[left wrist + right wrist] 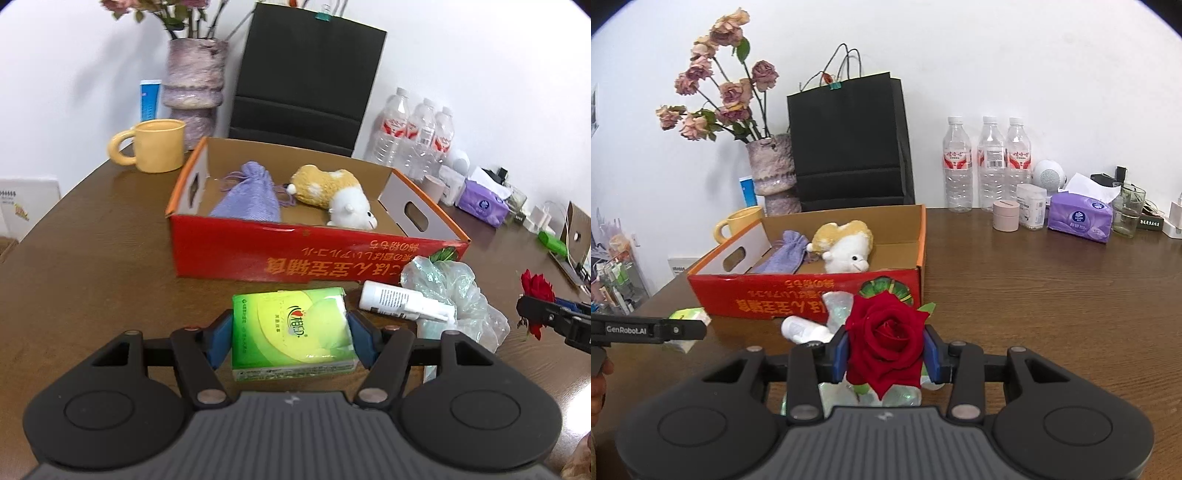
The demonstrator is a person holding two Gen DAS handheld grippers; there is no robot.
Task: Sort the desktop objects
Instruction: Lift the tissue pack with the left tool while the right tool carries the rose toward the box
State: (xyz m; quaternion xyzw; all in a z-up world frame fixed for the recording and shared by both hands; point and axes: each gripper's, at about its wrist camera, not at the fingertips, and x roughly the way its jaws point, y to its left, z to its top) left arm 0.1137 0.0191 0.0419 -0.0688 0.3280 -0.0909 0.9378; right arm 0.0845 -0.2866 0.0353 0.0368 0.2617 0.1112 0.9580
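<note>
My left gripper [291, 338] is shut on a green tissue pack [291, 332], its blue pads pressed against both sides, just in front of the red cardboard box [295, 254]. The box holds a purple pouch [247, 195] and a plush toy [332, 192]. My right gripper [886, 350] is shut on a red rose [884, 343], held above a crumpled plastic bag [838, 306] near the box [775, 291]. A white spray bottle [399, 299] lies beside the plastic bag [454, 291]. The rose [537, 286] and right gripper show at the right edge of the left wrist view.
A yellow mug [157, 146], a vase of dried flowers [772, 170] and a black paper bag [849, 144] stand behind the box. Three water bottles [988, 162], a purple tissue box [1078, 216], jars and a glass stand at the back right.
</note>
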